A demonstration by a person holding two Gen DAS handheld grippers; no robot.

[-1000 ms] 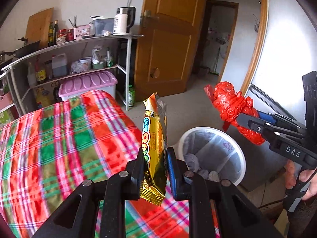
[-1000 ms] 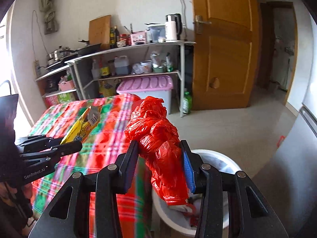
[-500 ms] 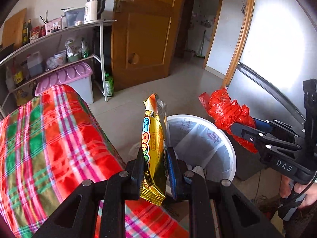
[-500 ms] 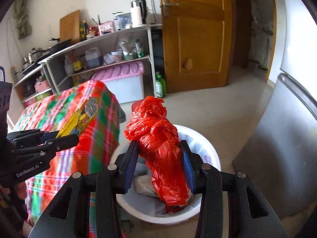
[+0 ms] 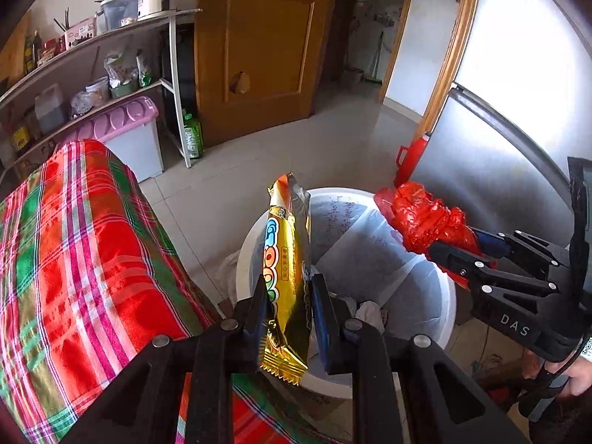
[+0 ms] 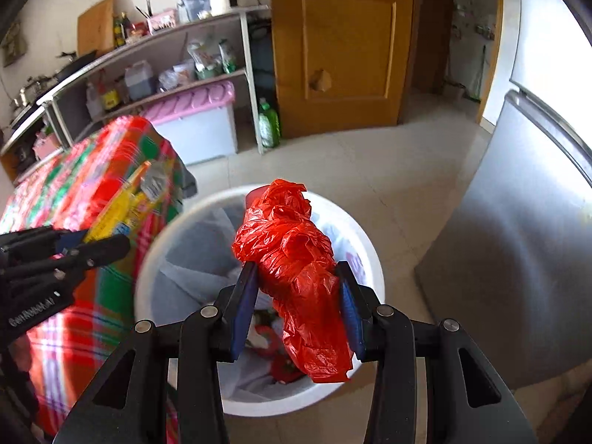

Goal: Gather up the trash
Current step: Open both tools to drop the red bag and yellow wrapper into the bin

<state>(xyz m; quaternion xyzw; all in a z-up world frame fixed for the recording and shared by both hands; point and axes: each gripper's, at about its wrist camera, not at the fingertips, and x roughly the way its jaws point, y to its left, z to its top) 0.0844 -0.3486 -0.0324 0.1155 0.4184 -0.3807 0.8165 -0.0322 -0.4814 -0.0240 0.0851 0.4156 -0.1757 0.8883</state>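
My left gripper [image 5: 288, 307] is shut on a gold snack wrapper [image 5: 286, 277], held upright at the near rim of a white trash bin [image 5: 449, 296]. My right gripper [image 6: 298, 303] is shut on a crumpled red plastic bag [image 6: 296, 270], held over the bin [image 6: 370, 244], which has a grey liner and some trash inside. In the left wrist view the right gripper [image 5: 458, 255] with the red bag [image 5: 425, 222] hangs over the bin's right side. In the right wrist view the left gripper [image 6: 88, 240] with the wrapper [image 6: 125, 203] is at the bin's left.
A table with a red and green plaid cloth [image 5: 74, 259] stands left of the bin. A steel fridge [image 5: 499, 170] stands right of it. Behind are a shelf [image 5: 111, 37] with kitchen goods, a lilac-lidded box [image 5: 122, 129], a green bottle [image 5: 192, 140] and a wooden door [image 5: 259, 44].
Both grippers have moved off the table toward the bin with their loads. The bin now sits right under the wrapper and the red bag.
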